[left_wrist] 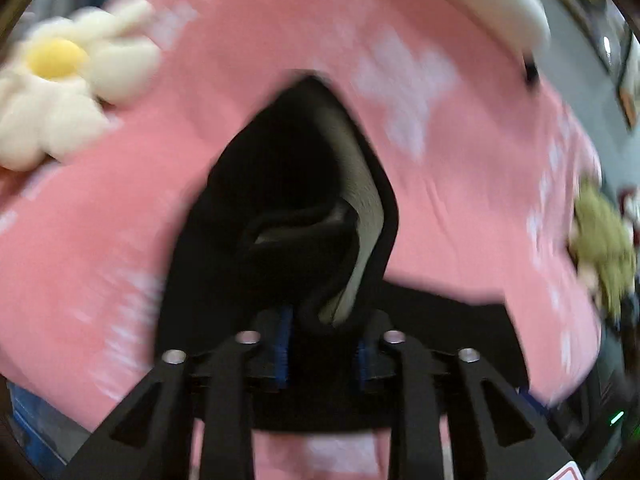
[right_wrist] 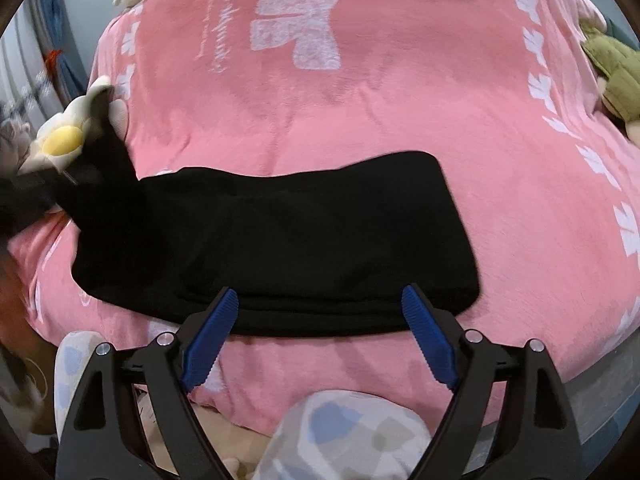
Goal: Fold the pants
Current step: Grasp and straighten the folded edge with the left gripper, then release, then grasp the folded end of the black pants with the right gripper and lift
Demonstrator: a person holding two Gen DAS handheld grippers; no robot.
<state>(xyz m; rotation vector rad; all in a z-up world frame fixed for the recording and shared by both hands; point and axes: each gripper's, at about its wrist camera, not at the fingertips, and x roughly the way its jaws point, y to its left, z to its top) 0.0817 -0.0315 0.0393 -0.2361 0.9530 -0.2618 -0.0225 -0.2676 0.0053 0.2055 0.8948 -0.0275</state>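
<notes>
Step in hand: a fold in progress, as I judge it; the black pants lie in a broad band across the pink blanket on the bed, and one end is lifted at the left
Left gripper: jaws clenched on a bunched fold of the pants, whose pale inner lining shows in the raised loop; the view is blurred by motion
Right gripper: jaws released and wide apart, hovering just above the near edge of the pants, holding nothing
Where the pants are: mostly flat on the blanket, near the front edge of the bed, with the left end raised beside the flower cushion
Next move: likely carrying the lifted end over the flat part toward the right end; that calls for keeping the edges lined up, and the right gripper could pin or pinch the near edge so the cloth does not drag
Risk: the soft blanket may ruck up with the pants
Containers: none visible
Other things: a green plush toy at the far right edge of the bed, well apart from the pants
</notes>
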